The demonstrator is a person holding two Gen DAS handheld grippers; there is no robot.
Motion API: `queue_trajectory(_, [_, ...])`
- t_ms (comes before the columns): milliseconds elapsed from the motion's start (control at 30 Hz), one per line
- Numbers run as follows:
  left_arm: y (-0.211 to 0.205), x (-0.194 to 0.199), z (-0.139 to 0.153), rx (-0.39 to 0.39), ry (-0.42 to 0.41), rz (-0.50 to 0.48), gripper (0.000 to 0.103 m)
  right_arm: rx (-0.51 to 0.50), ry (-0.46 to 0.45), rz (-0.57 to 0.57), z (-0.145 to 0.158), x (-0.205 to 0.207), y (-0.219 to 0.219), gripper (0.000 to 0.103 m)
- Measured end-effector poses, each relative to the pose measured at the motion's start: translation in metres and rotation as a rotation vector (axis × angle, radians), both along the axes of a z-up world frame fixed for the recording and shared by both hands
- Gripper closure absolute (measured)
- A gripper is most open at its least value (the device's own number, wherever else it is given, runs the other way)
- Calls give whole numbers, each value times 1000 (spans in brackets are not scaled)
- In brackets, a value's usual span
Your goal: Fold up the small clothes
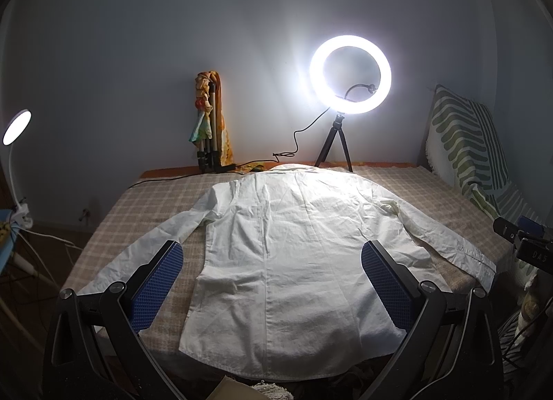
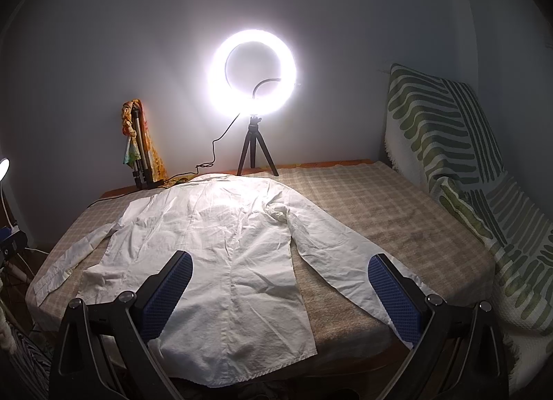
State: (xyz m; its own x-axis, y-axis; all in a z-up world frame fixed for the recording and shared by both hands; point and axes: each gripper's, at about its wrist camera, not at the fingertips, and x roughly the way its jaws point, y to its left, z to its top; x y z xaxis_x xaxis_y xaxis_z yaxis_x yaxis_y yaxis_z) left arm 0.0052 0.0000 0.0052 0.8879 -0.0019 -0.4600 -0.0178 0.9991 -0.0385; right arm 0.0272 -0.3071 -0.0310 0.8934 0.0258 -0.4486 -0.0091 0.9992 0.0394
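A pale wall backs a table under a checked cloth. A lit ring light stands on a small tripod at its far edge. A folded tripod leans on the wall; a green-striped blanket drapes at right; a lamp glows left.

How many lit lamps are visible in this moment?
2. The ring light stands on a small tripod at the far edge of the table behind the white shirt; a round desk lamp is at far left.
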Motion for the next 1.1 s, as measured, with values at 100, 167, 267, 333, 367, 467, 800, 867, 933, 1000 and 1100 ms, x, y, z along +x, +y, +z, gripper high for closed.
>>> queue_trajectory(100, [0,1,1,1,-2,0,0,-1,0,0,0,0,0,0])
queue_trajectory(167, [0,1,1,1,-2,1,0,-1,0,1,0,0,0,0])
queue_trajectory(267, [0,1,1,0,-2,0,0,-2,0,1,0,0,0,0])
queue_trajectory(333, [0,1,2,3,-3,1,0,0,1,2,0,0,0,0])
queue_trajectory(367, [0,1,2,3,-3,1,0,-1,1,0,0,1,0,0])
queue_trajectory(467, [0,1,1,1,-3,2,0,1,3,3,-1,1,0,0])
queue_trajectory(800, [0,2,1,5,-2,4,0,0,6,6,-1,2,1,0])
queue_trajectory(867, [1,3,1,10,-1,5,0,-2,6,6,-1,3,1,0])
queue_trajectory(933, [3,5,0,7,1,7,0,-3,8,5,-2,4,2,0])
queue_trajectory(1000, [3,5,-1,10,0,12,0,-3,9,5,-3,4,2,0])
queue_trajectory(1100, [5,7,-4,10,4,13,0,-1,9,6,-3,4,2,0])
